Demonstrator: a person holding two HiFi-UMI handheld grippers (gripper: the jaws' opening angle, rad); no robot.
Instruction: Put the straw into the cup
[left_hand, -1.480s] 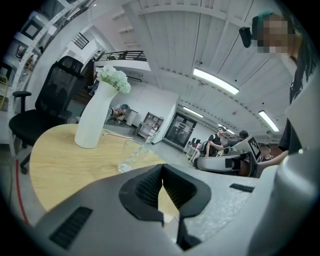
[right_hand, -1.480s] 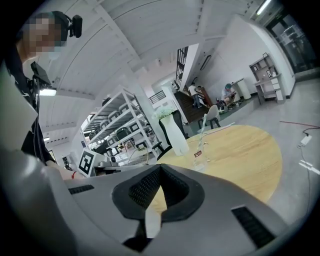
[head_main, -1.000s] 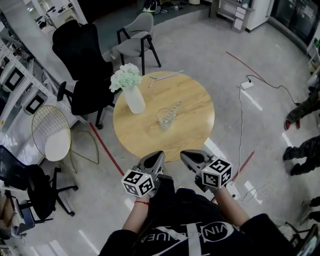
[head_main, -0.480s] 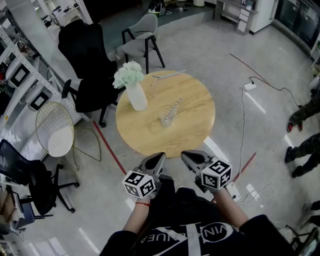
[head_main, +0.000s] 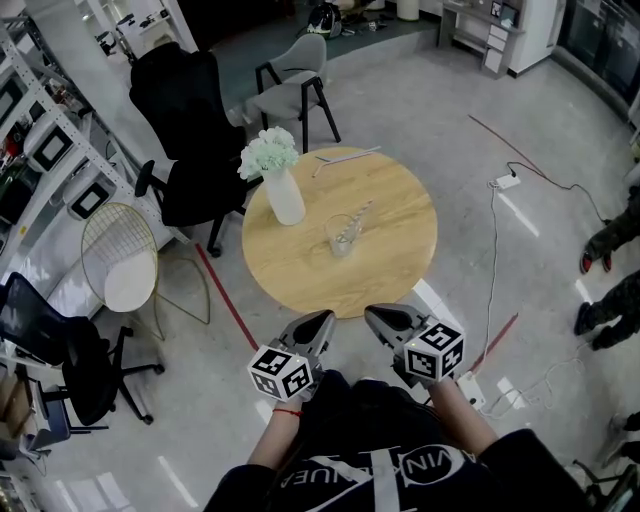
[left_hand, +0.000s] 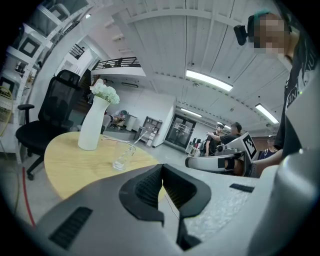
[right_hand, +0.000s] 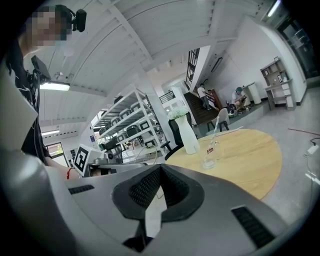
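The cup (head_main: 340, 238) stands on the round table (head_main: 390, 265), close to the middle. A straw (head_main: 356, 217) stands in the cup and leans toward the far right edge. The vase (head_main: 286, 200) stands by the far left edge, to the left of the cup, with flowers (head_main: 268, 152) in it. A second straw (head_main: 345, 155) lies along the far edge. Behind the table stand two chairs - the small chair (head_main: 295, 85) past the far edge, the big chair (head_main: 185, 125) past the far left edge. The left gripper (head_main: 322, 320) and the right gripper (head_main: 375, 315) hang side by side, off the table - just before its near edge.
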